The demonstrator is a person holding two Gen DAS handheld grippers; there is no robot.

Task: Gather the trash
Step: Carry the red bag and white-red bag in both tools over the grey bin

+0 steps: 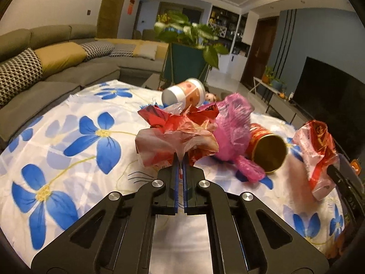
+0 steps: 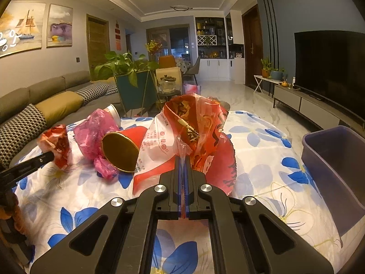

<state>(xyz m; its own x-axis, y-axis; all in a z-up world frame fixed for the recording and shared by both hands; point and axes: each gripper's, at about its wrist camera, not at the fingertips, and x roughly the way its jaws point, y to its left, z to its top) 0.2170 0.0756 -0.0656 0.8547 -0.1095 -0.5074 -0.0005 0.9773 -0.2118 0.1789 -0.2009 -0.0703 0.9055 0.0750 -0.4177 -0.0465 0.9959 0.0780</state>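
While the left wrist view looks across a blue-flowered tablecloth, the left gripper sits pinched nearly shut on a crumpled red wrapper, lifted clear of the cloth, apparently so it can be carried off, with a pink plastic bag, a tipped red can and a paper cup lying just beyond. In the right wrist view, the right gripper is likewise clamped on a red-and-clear snack bag, held up near the table's right edge, where a purple bin waits, seemingly the drop point.
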